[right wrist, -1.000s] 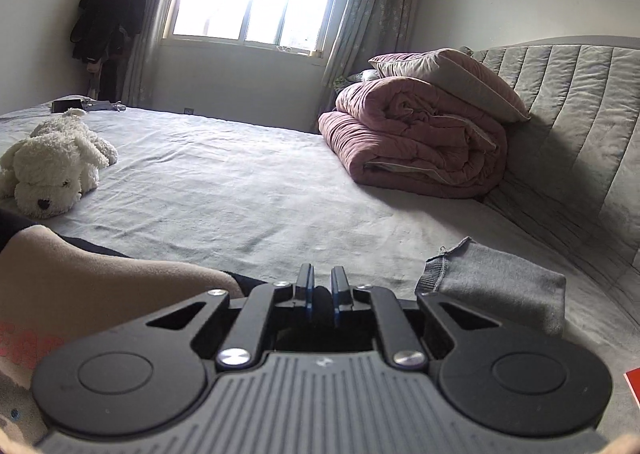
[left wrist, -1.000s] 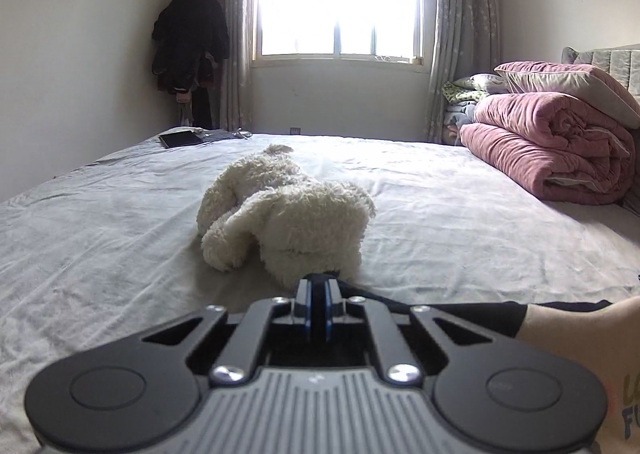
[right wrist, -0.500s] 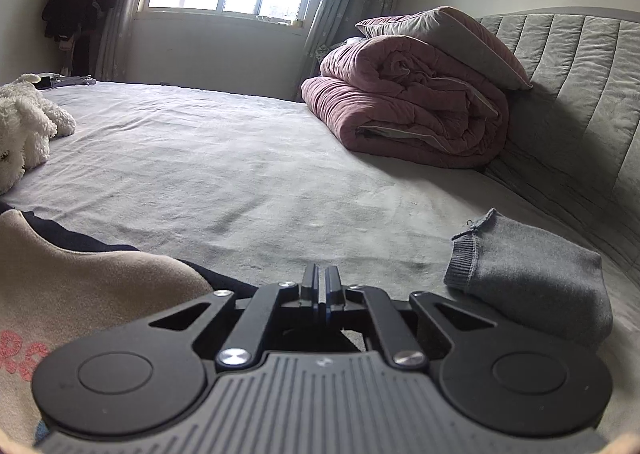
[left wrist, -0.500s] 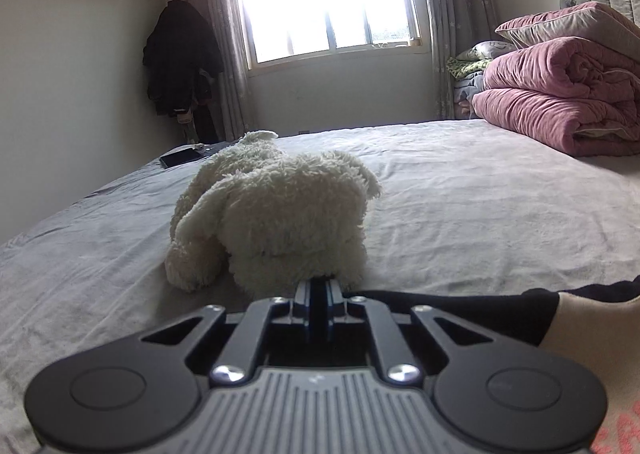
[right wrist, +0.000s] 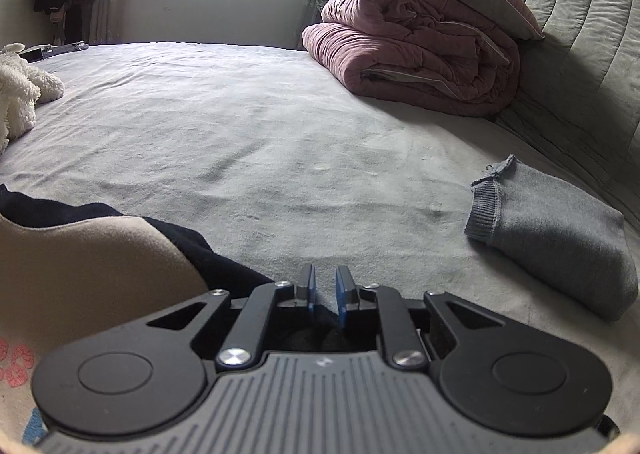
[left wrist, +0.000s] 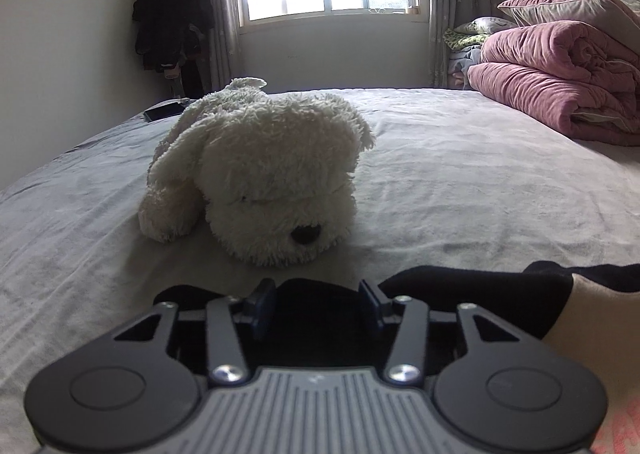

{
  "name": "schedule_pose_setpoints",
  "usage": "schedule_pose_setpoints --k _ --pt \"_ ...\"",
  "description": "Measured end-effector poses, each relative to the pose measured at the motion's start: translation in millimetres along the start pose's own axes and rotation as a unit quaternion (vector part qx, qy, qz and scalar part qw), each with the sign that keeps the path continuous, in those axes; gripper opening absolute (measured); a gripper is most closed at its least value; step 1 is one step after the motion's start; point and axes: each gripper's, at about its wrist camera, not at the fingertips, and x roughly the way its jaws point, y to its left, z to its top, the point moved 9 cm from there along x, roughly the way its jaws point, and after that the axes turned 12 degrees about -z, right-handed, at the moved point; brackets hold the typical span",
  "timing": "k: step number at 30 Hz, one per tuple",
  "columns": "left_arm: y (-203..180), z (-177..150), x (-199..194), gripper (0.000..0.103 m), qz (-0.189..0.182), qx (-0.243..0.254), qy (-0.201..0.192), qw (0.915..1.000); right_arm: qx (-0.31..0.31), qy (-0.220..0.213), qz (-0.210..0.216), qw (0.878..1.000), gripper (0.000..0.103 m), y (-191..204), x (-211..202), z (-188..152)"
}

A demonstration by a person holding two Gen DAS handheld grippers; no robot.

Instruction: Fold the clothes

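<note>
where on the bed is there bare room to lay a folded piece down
The widest bare sheet lies between the plush dog, the pink quilt and the grey folded garment. It is crowded near the grippers, where the beige and black garment lies, and along the headboard.

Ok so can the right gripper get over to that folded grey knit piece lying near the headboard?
Probably yes. The grey knit piece lies just ahead and to the right of the right gripper, with only bare sheet between. Its jaws are opening, though dark garment fabric still sits between them.
</note>
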Motion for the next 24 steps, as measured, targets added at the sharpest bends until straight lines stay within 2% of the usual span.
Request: schedule_pose_setpoints --k 2,5,10,19,24 --pt "-5.4 2.3 -7.9 0.073 -0.017 -0.007 0.004 0.9998 0.013 -0.003 0.003 1.0 0.044 -4.9 -6.1 2.8" --pt "-11.2 3.5 -25.6 0.08 -0.03 -0.015 0.008 0.9994 0.045 0.005 0.015 0.999 0.047 -14.4 -18.1 4.1" --pt "-8.0 3.0 -62.9 0.083 -0.034 -0.054 0.012 0.9979 0.07 0.019 0.038 0.997 0.05 -26.3 -47.8 -0.3" --pt "-4.4 -4.2 -133.5 0.084 -0.029 -0.069 0.024 0.9969 0.098 0.029 0.074 0.992 0.053 -56.7 -105.6 -9.7" --pt "-9.5 -16.1 -168.0 0.084 -0.044 -0.088 0.034 0.9946 0.108 0.034 0.086 0.99 0.054 -74.9 -128.7 -21.1"
